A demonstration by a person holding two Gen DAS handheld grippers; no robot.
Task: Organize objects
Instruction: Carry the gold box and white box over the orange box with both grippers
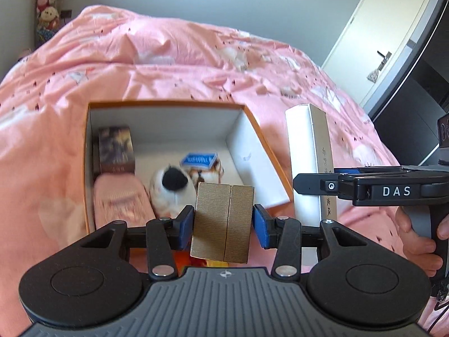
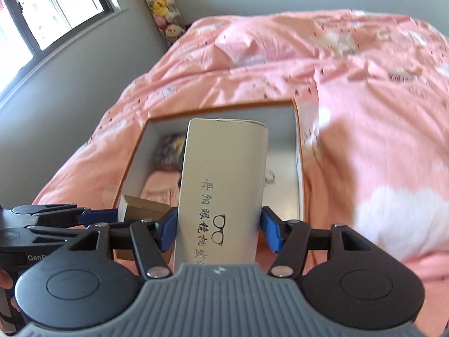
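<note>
Pink duvet (image 1: 174, 64): covering the bed, rumpled, printed with white patches and small dark marks; everything below is sitting on or hanging above it.

Orange-edged box (image 1: 165, 104): lying open on the duvet, white inside, its walls showing in both views. It is holding a dark printed box (image 1: 115, 148) standing against the far-left wall, a pink packet (image 1: 120, 199) lying in front of that, a white plush toy (image 1: 171, 191) with a black patch beside the packet, and a small blue box (image 1: 199, 159) resting on a brown-and-white item deeper in. The contents are blurring in the left wrist view.

Glasses case box (image 2: 221, 191): long, silver-grey, printed with Chinese characters and a spectacles outline. The right gripper (image 2: 217, 233) is clamping it between both blue pads, holding it upright above the orange-edged box's near-right part and hiding much of the interior from that camera.

Gold box (image 1: 223, 221): small, textured, with a seam running down its middle, tilting slightly. The left gripper (image 1: 223, 226) is pinching it by both sides, over the near edge of the orange-edged box, just left of the glasses case box.

Surroundings: stacked plush toys (image 2: 165, 8) standing in the corner; a white door (image 1: 384, 36) at right.
</note>
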